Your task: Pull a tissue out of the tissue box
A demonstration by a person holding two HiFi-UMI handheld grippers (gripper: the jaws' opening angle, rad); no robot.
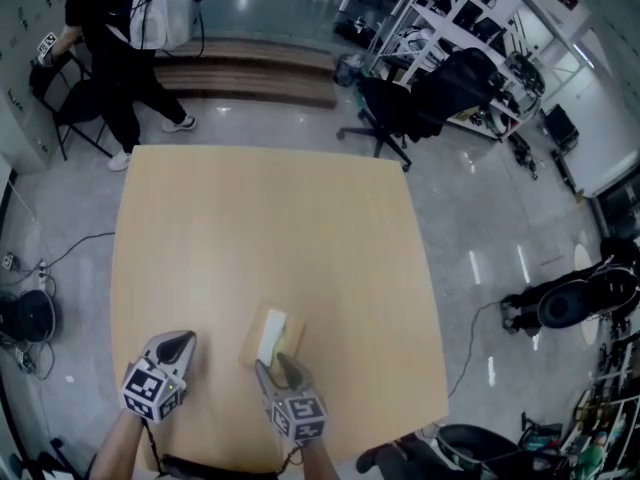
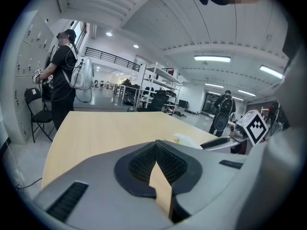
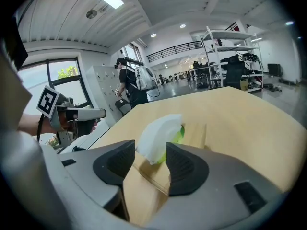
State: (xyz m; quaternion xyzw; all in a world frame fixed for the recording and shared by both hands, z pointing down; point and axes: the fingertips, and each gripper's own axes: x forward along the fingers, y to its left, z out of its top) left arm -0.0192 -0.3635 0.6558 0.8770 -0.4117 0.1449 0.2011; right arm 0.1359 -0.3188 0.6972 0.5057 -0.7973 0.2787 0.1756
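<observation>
Currently the right tongs [image 3: 149, 153] stand with both jaws wide apart and grip nothing. The white tissue [image 3: 159, 132] rises in the gap between the two dark pads, and neither pad presses on it. The left tongs [image 2: 156, 146] are closed, jaw tips together, with nothing between them. They are held over bare table [image 1: 270, 218] to the left of the box, apart from it.

The tissue protrudes as a crumpled tuft from the top of the tissue box [image 3: 196, 134]. This is a flat, wood-coloured box that lies on the table near the person's edge, just ahead of the right tongs. A green patch shows beneath the tuft.

Step in hand, as judged: approach and alignment for the grasp. The pull is not yet begun, and the tissue is still seated in the box.

Next move, as judged: close the right tongs on the tuft, low enough to catch more than its loose edge. Then draw upward and away from the box. The box looks light and may lift with the tissue. The left tongs are placed where they could press it down.
</observation>
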